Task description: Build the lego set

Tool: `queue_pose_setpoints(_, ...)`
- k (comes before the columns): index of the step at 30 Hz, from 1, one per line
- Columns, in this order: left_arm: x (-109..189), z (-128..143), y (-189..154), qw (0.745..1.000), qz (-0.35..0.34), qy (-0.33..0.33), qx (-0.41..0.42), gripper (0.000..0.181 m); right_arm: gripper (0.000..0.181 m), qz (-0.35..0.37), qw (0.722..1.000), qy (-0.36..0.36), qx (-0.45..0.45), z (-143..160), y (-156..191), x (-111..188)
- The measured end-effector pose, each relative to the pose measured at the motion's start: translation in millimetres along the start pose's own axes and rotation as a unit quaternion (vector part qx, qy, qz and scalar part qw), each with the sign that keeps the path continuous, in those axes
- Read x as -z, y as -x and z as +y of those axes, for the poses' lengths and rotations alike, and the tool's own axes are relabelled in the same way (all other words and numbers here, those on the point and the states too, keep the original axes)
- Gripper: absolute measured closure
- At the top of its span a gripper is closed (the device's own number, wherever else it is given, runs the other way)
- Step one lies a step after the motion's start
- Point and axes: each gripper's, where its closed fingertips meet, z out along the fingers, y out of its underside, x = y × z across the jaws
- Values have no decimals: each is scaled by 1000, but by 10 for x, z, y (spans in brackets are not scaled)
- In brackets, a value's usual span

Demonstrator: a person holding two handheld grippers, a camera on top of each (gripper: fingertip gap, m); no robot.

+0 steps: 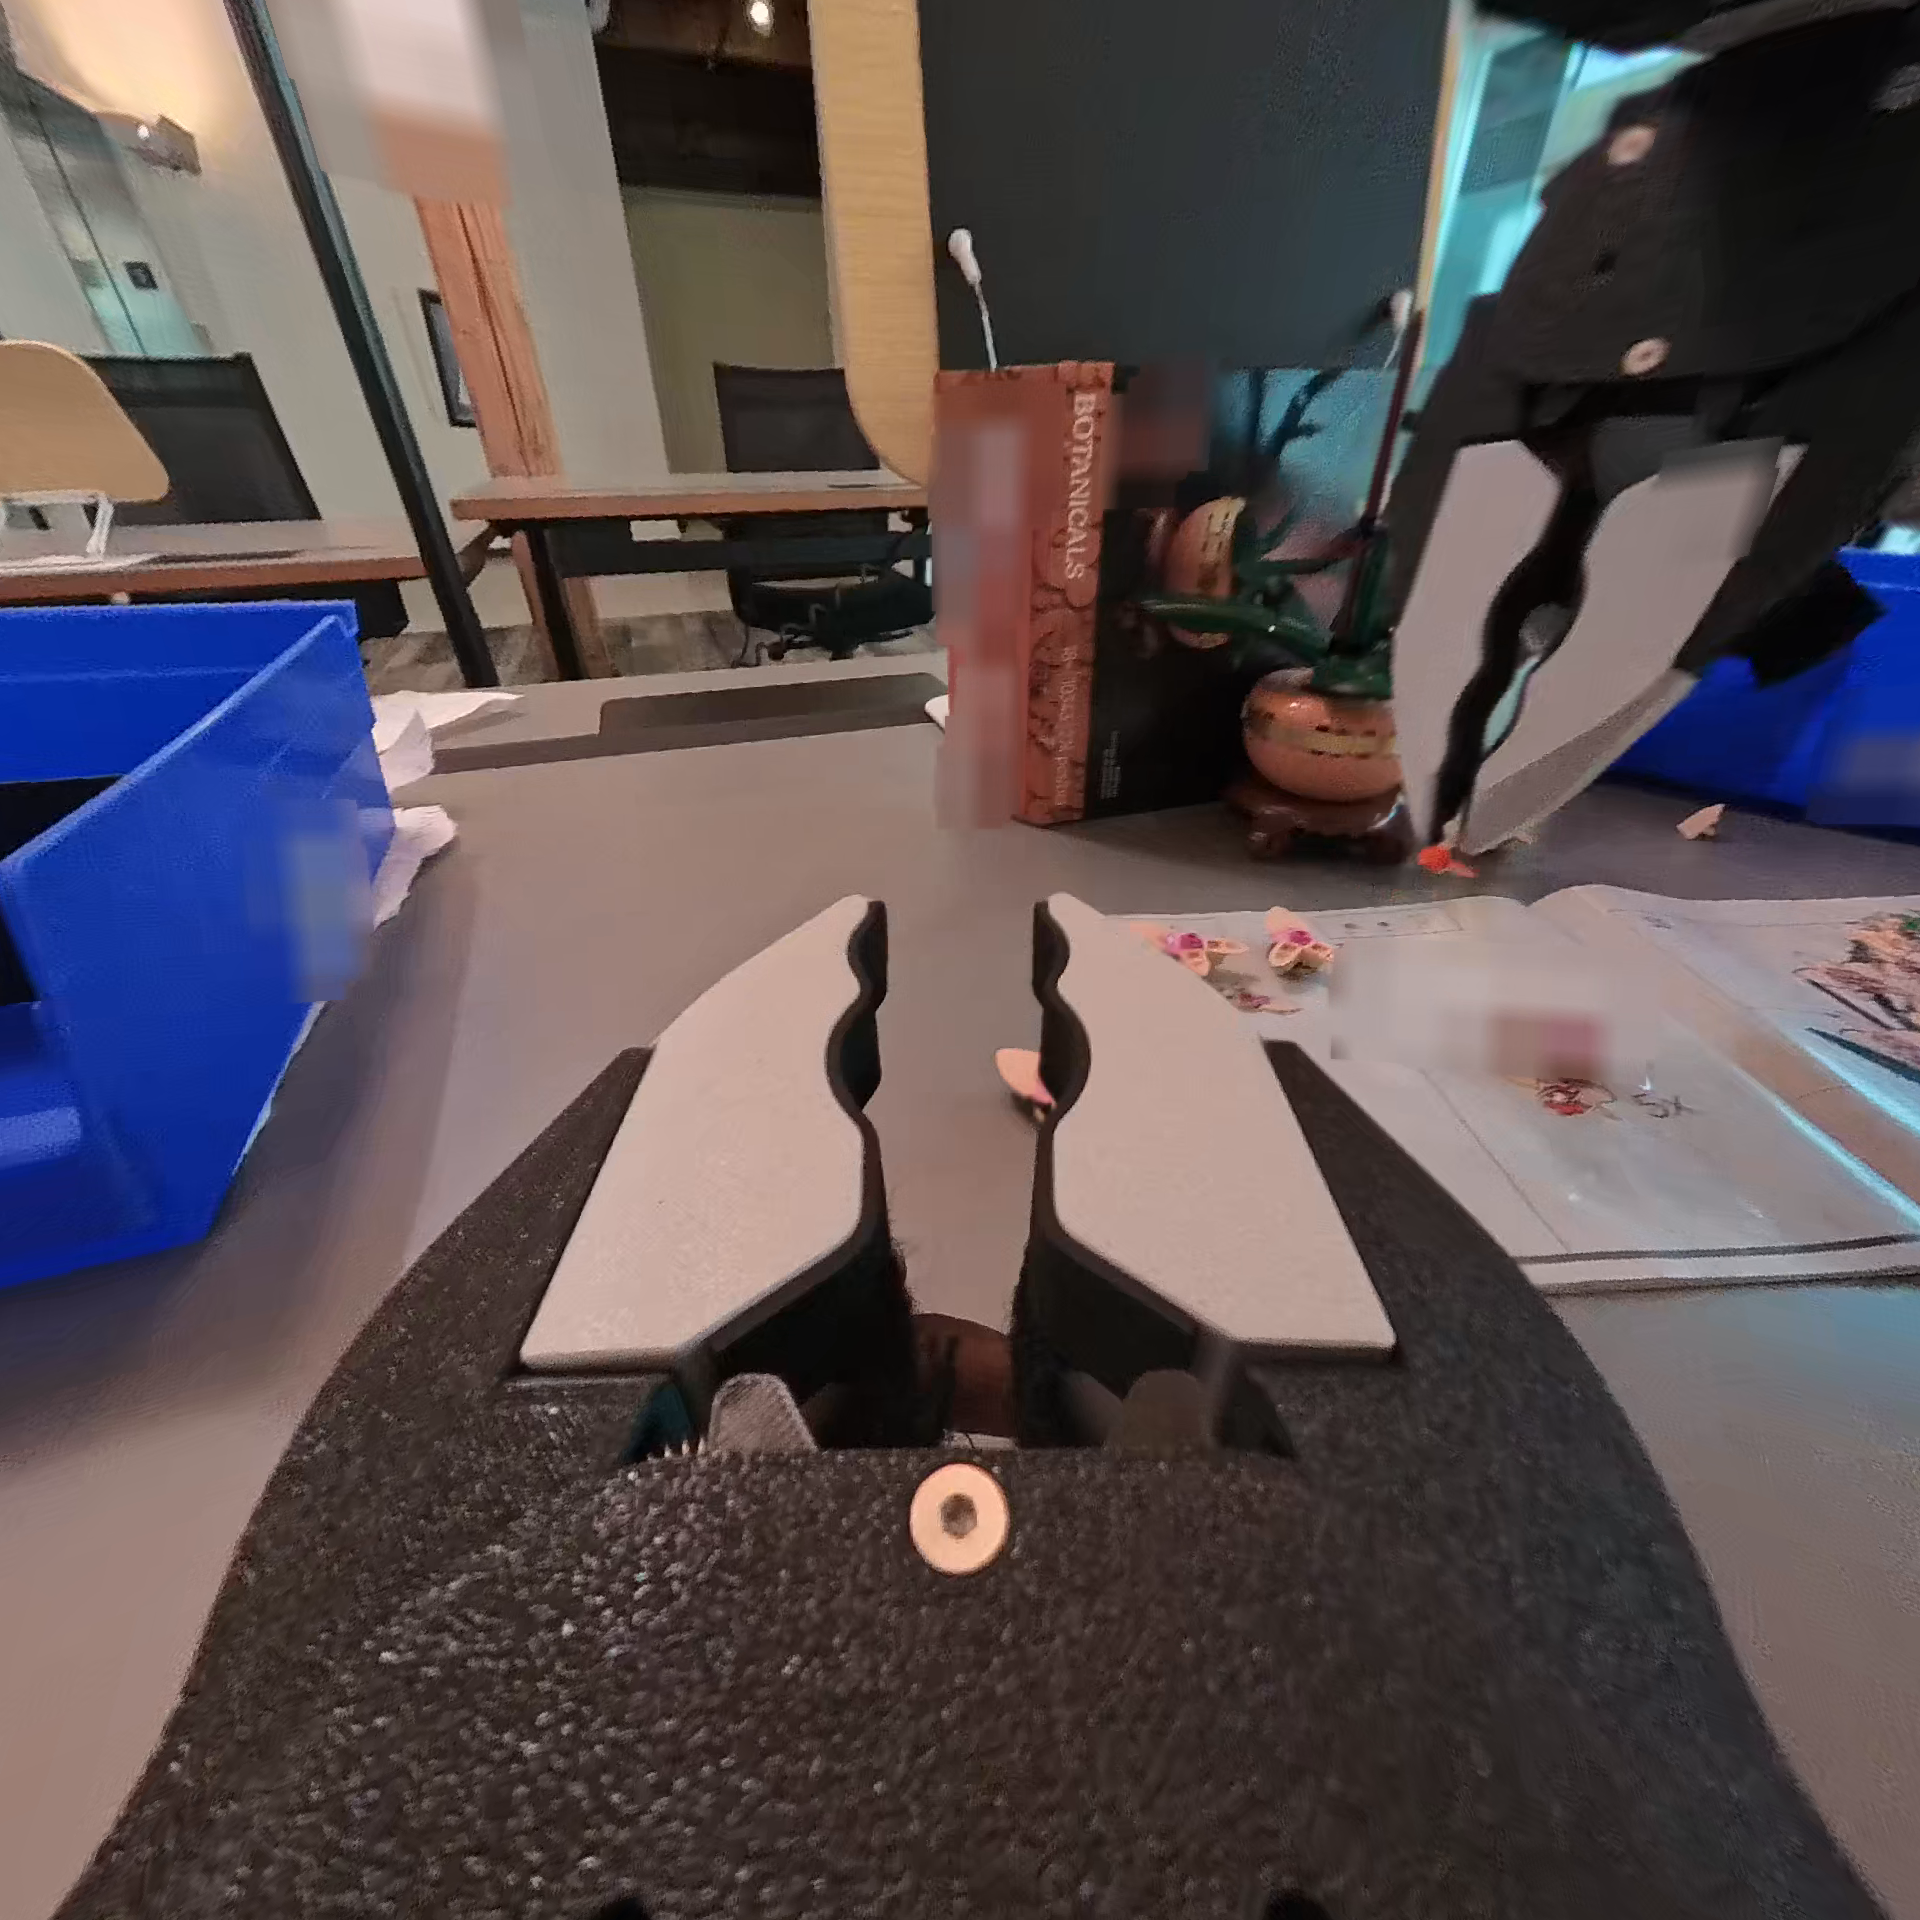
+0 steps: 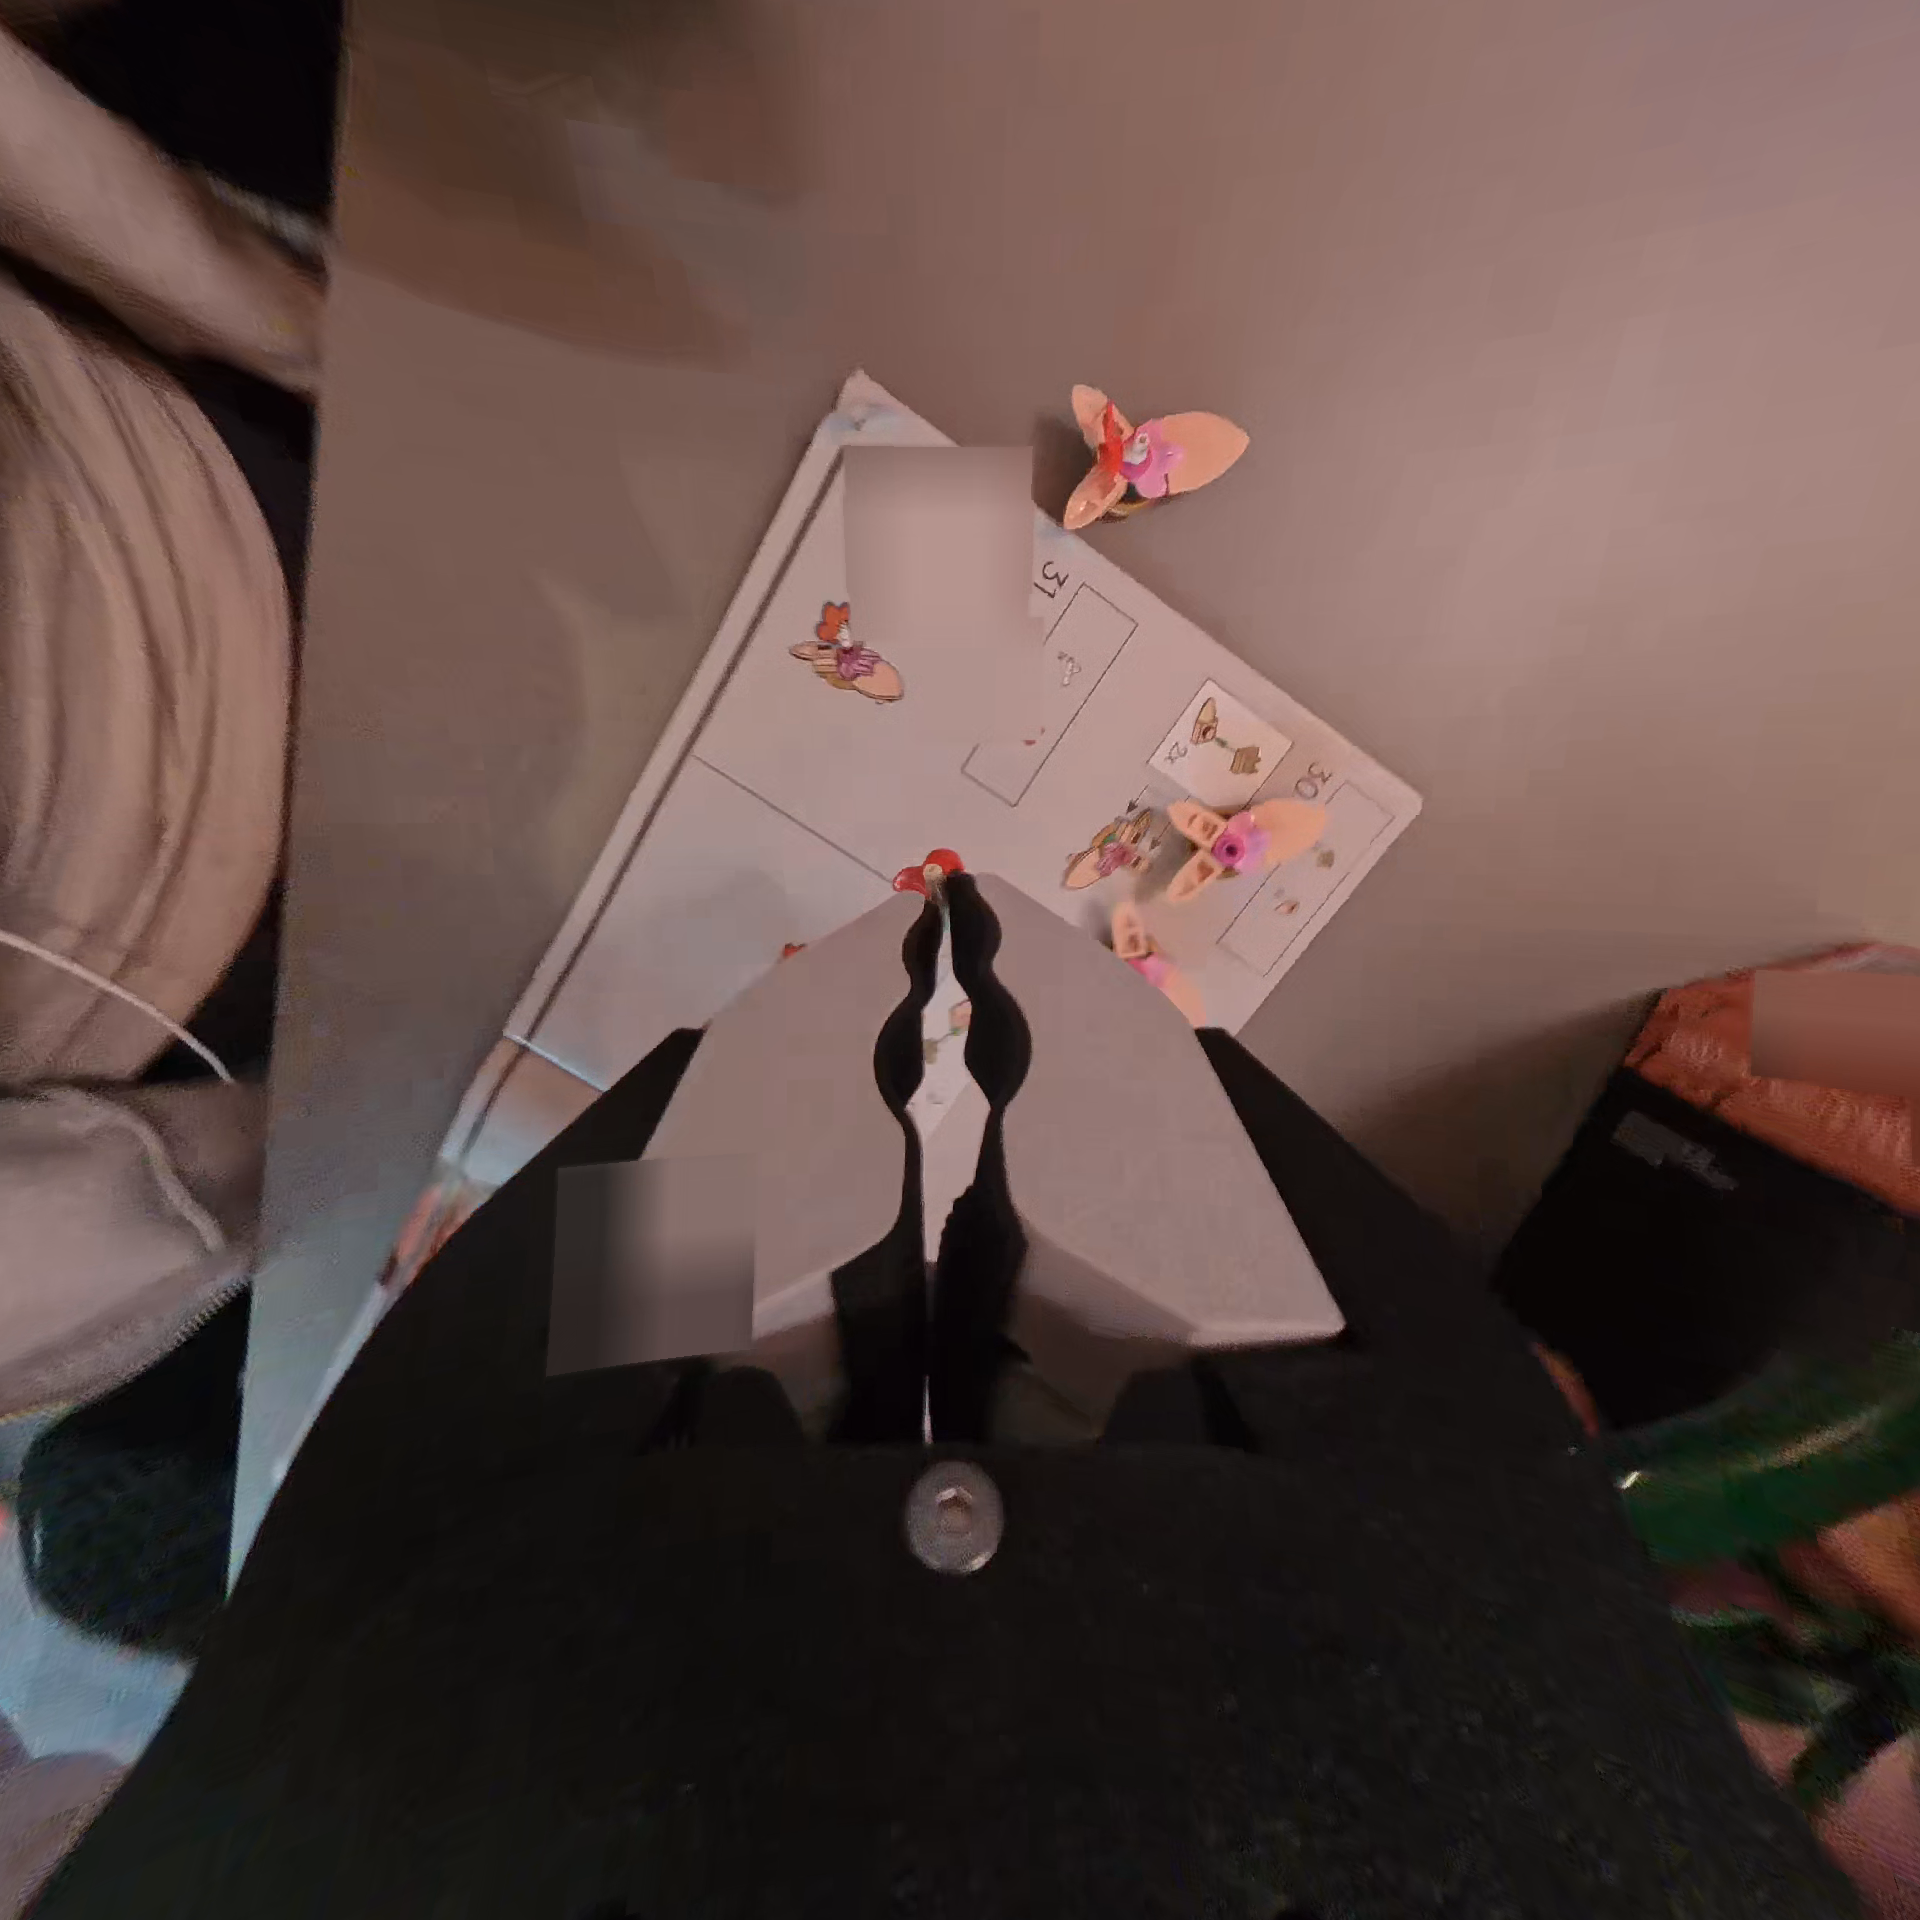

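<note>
My left gripper (image 1: pixel 961 935) is open and empty, low over the grey table (image 1: pixel 644 935). A peach petal piece (image 1: pixel 1020 1072) lies on the table in the gap, partly hidden by the right finger. My right gripper (image 2: pixel 940 894) is shut on a small red piece (image 2: pixel 928 869) above the open instruction booklet (image 2: pixel 831 810); it also shows in the left wrist view (image 1: pixel 1455 831) with the red piece (image 1: pixel 1439 857). A peach-and-pink flower with a red part (image 2: pixel 1148 457) lies on the table. A second flower (image 2: pixel 1236 842) lies on the booklet; a third (image 2: pixel 1153 961) is half hidden.
The set's box (image 1: pixel 1049 592) stands at the back with the built plant in its pot (image 1: pixel 1320 743) beside it. Blue bins stand at the left (image 1: pixel 156 914) and far right (image 1: pixel 1766 727). Crumpled paper (image 1: pixel 410 790) lies by the left bin. A person's sleeve (image 2: pixel 125 727) is beside the table. There is about 15 cm between the tips of the two grippers.
</note>
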Motion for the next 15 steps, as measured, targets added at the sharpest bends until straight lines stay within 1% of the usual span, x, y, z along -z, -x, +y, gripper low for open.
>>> queue_pose_setpoints(2,7,-53,-61,1000,11,-18,-7,156,178,42,994,-89,-44,92,89,186)
queue_pose_setpoints(4,-6,-86,-153,999,38,-25,-1,156,179,85,972,-193,-101,206,175,366)
queue_pose_setpoints(5,-15,-96,-239,997,66,-26,8,158,179,110,953,-251,-131,264,204,457)
queue_pose_setpoints(6,-22,-106,-334,995,99,-25,19,158,178,133,927,-312,-161,320,232,554)
queue_pose_setpoints(8,-35,-118,-509,986,163,-12,35,156,179,143,870,-426,-203,417,367,725)
queue_pose_setpoints(9,-50,-116,-573,981,190,2,40,153,179,145,843,-468,-222,479,426,792)
queue_pose_setpoints(11,-81,-79,-730,966,251,45,41,145,179,150,800,-524,-249,622,511,868)
queue_pose_setpoints(12,-94,-38,-830,954,286,74,41,143,179,152,785,-542,-257,685,545,881)
queue_pose_setpoints(13,-111,10,-947,941,319,105,44,138,179,149,778,-551,-263,738,579,862)
queue_pose_setpoints(15,-158,134,-1226,911,379,158,46,137,179,129,779,-547,-277,816,641,756)
